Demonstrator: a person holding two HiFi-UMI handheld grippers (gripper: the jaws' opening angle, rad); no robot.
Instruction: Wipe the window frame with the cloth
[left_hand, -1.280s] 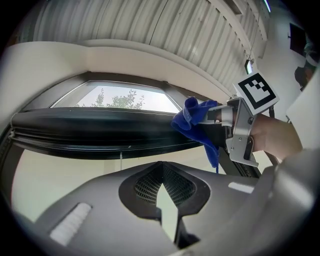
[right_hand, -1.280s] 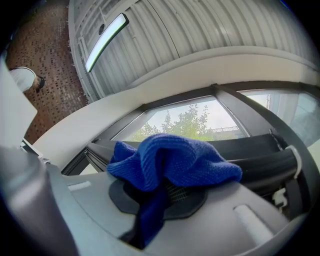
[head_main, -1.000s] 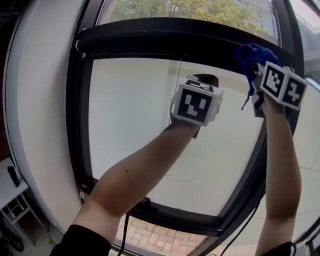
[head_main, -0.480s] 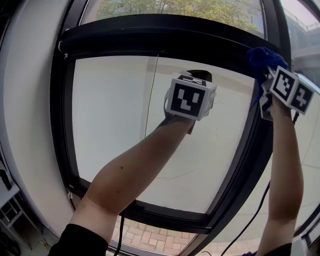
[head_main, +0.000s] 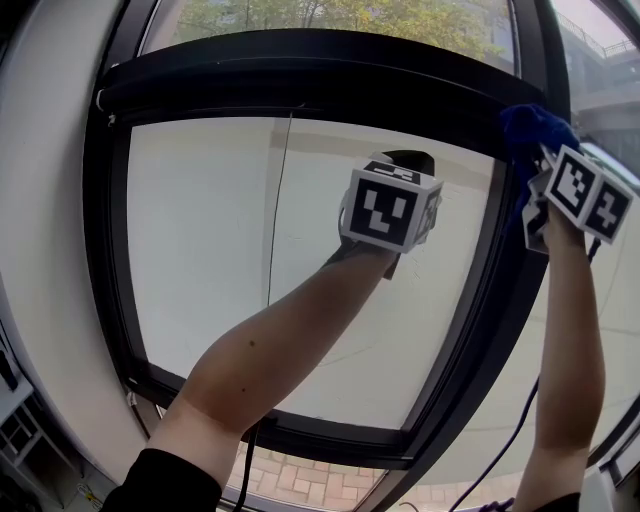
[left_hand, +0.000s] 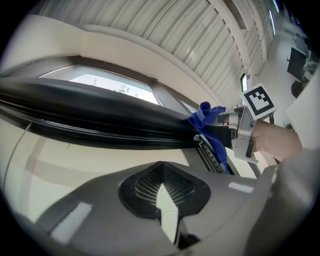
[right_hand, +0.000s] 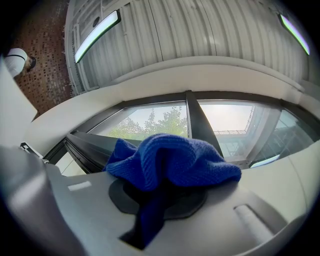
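Note:
A black window frame (head_main: 300, 75) fills the head view, with a thick top bar and a right upright (head_main: 500, 270). My right gripper (head_main: 537, 165) is at the frame's upper right corner, shut on a bunched blue cloth (head_main: 528, 128) that lies against the frame there. In the right gripper view the blue cloth (right_hand: 170, 165) spills over the right gripper (right_hand: 160, 200) and hides its tips. My left gripper (head_main: 405, 160) hangs in front of the glass mid-pane; in the left gripper view the left gripper (left_hand: 162, 187) is shut and holds nothing, under the top bar (left_hand: 100, 117) and level with the cloth (left_hand: 207, 117).
A white wall (head_main: 50, 250) borders the frame on the left. A thin cord (head_main: 278, 200) hangs down in front of the pane. Brick paving (head_main: 300, 475) shows below outside, trees above. A dark cable (head_main: 510, 440) dangles under my right arm.
The head view has swung, so the window sits further left. The right gripper with the cloth has dropped a little at the upper right corner. The left gripper has barely moved.

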